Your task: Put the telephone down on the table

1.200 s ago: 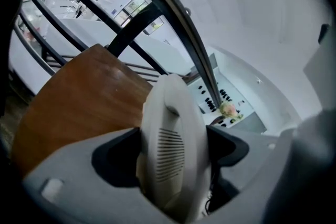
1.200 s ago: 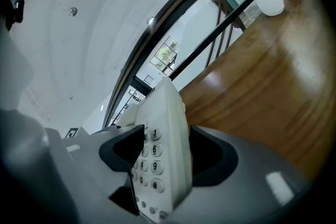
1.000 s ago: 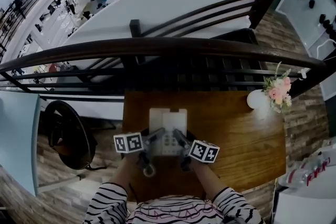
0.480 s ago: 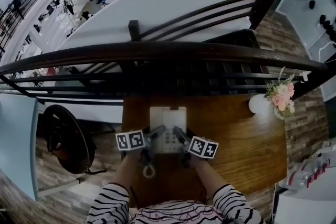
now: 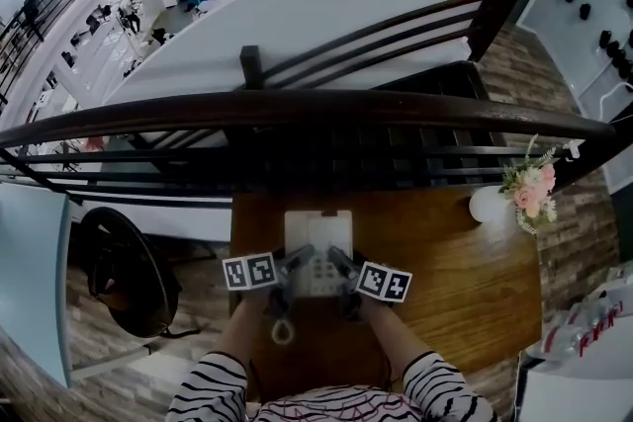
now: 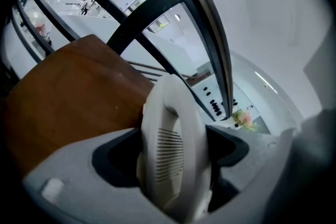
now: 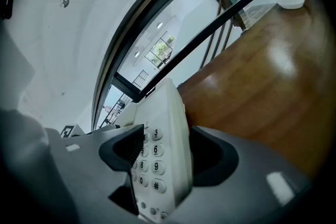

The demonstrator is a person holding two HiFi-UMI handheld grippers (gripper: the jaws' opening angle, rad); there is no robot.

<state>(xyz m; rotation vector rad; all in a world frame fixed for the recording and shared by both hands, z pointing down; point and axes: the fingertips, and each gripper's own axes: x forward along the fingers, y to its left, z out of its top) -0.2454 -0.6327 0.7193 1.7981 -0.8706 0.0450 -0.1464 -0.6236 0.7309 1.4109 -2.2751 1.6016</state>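
Both sides of the telephone are clamped: left gripper grasps its handset, right gripper its keypad edge, table beneath it

One telephone, one table, one flower vase, two claws.

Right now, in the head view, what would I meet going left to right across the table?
left gripper → telephone → right gripper → vase
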